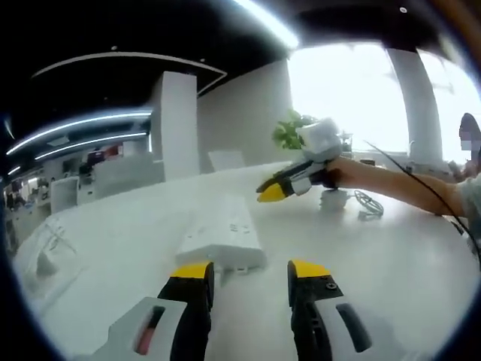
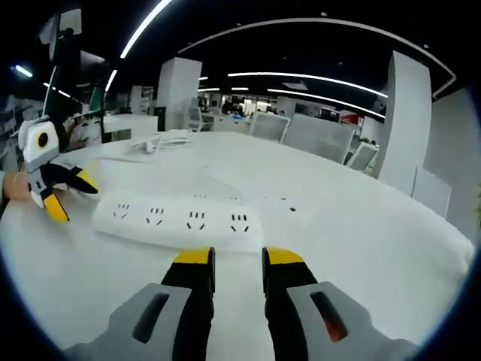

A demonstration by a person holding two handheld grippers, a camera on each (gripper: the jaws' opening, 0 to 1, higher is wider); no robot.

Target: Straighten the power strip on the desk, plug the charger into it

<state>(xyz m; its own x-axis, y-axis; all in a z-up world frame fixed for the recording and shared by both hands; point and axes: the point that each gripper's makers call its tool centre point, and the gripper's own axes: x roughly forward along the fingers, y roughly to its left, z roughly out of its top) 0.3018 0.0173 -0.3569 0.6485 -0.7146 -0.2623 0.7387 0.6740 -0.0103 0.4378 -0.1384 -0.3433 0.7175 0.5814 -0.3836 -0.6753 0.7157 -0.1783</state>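
- The power strip [image 2: 176,219] lies flat on the white table [image 2: 361,248], just ahead of the right gripper [image 2: 237,257] at 12 o'clock of the right gripper view. Its long side runs from 9 to 3 o'clock, and 4 socket groups face up.
- In the left gripper view the power strip [image 1: 223,239] sits end-on, just beyond the left gripper [image 1: 249,269] at about 11 o'clock.
- A judgement: it looks like a stiff, light plastic block with smooth faces, so it should slide and pivot easily on the table. Nudging a short end, or pinching across its narrow width, seems best.
- A small white charger [image 1: 334,199] with a looped cable [image 1: 368,203] rests on the table at 2 o'clock of the left gripper view, just beyond the other gripper. It is probably light and rigid, best held by its body.
- The right gripper's jaws stand narrowly apart, empty, close to the strip's near edge; contact cannot be told.
- The left gripper's jaws stand wider apart, holding nothing, and appear clear of the strip.
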